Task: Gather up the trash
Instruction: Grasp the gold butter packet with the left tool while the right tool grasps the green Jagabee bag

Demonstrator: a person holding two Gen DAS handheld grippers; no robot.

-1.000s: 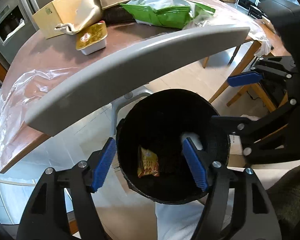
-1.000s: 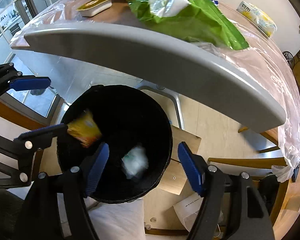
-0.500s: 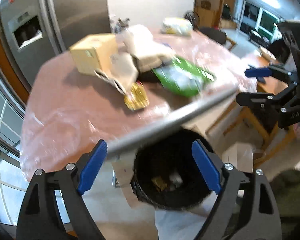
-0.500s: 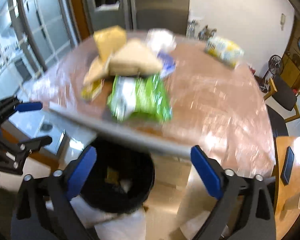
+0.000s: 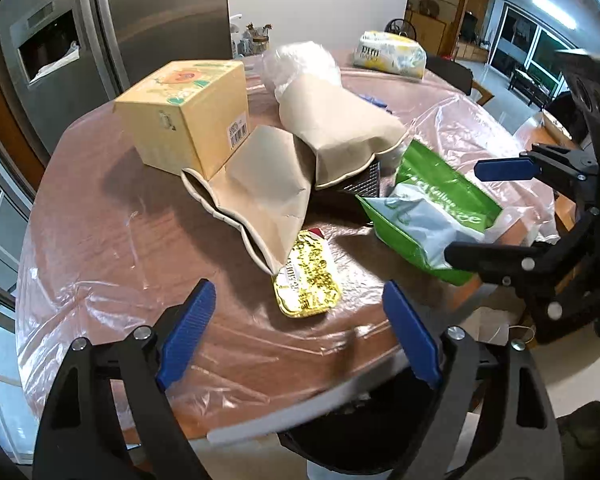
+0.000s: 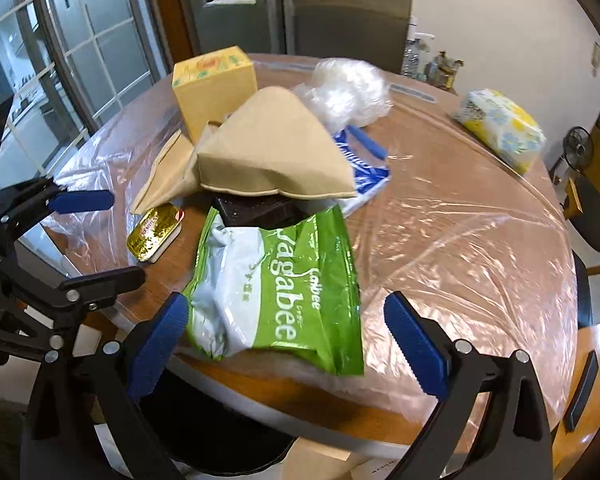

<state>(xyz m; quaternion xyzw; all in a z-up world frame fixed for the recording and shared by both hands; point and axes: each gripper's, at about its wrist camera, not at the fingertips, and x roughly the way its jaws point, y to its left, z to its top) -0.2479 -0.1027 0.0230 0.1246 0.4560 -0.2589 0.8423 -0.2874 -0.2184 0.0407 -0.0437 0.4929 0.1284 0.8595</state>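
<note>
Now, between pickups: your left gripper (image 5: pixel 298 334) (jaws closing, nothing between them) hangs over the gold tray (image 5: pixel 306 278); your right gripper (image 6: pixel 288 338) gapes wide above the green bag (image 6: pixel 276 292). Next, lower and grasp.

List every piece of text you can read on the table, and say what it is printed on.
"Jagabee": green snack bag, in large white letters.
"Calbee": same bag, smaller, by the big word.
Gold-lidded tub: print too blurred to read.
Yellow box: barcode label, digits too small.
Yellow flowered pack: print unreadable.
</note>
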